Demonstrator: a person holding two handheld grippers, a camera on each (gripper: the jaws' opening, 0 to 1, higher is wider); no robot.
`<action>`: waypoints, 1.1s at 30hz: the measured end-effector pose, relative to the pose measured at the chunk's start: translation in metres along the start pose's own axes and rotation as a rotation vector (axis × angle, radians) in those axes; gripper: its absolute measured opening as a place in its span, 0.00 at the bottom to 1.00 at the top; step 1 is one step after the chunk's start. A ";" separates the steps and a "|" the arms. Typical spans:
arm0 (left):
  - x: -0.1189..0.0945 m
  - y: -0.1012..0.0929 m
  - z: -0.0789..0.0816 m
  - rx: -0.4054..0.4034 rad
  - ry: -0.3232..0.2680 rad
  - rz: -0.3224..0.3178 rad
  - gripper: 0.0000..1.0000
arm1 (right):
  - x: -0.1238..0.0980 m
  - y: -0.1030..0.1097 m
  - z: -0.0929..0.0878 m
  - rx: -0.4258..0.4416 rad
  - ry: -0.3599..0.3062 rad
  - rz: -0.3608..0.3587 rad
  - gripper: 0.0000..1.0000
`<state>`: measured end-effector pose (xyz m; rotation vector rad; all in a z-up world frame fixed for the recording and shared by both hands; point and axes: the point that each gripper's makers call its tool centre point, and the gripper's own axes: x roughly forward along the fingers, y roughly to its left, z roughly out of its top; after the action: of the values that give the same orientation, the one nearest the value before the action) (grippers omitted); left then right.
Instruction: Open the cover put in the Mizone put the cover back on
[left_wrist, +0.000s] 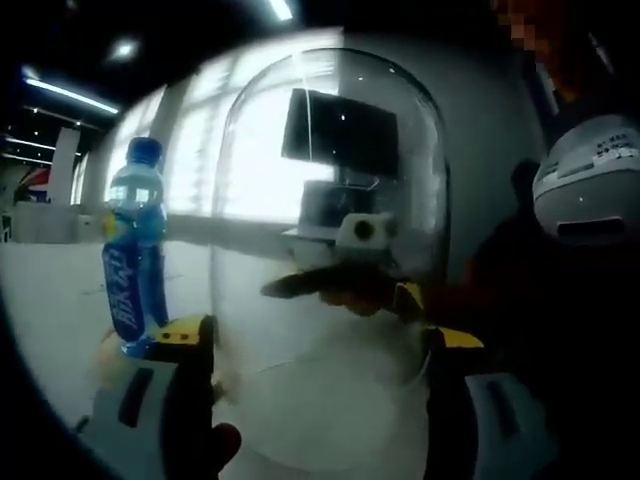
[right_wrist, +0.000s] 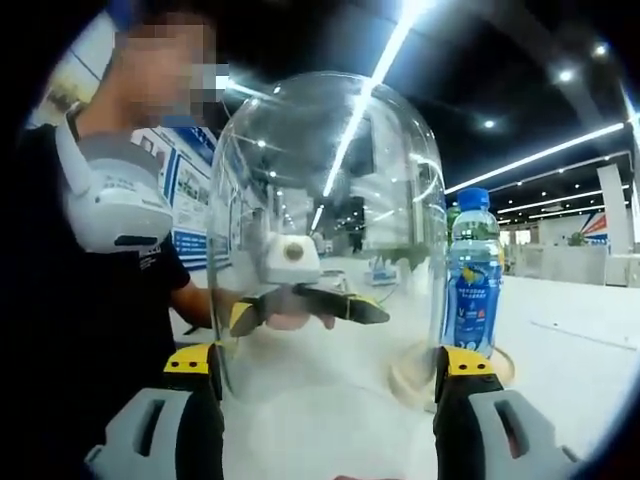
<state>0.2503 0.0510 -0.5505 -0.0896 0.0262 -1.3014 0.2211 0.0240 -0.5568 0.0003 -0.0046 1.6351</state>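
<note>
The cover (left_wrist: 330, 230), a clear glass dome, sits clamped between both my tongs, left gripper (left_wrist: 320, 345) and right gripper (right_wrist: 330, 365) each spread wide around it. Mizone (left_wrist: 135, 250) stands at nine o'clock in the left gripper view; I'd lower level, centred over it.

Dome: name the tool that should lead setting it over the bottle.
Right, probably. Both tools grip the dome, but the right gripper view shows the bottle and its round base just past a jaw of the right tool; a jaw of the left tool half hides that base.
</note>
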 end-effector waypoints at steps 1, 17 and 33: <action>0.000 0.000 0.000 -0.001 0.001 0.001 0.79 | 0.000 0.000 0.000 -0.001 0.002 -0.002 0.81; -0.001 -0.001 0.001 0.009 -0.015 -0.007 0.76 | 0.005 0.003 0.001 -0.004 -0.003 0.004 0.82; 0.000 -0.003 0.001 0.013 -0.011 -0.019 0.75 | 0.007 0.004 0.002 0.002 -0.001 0.021 0.85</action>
<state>0.2472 0.0504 -0.5490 -0.0863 0.0073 -1.3195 0.2162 0.0310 -0.5544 0.0021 -0.0035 1.6557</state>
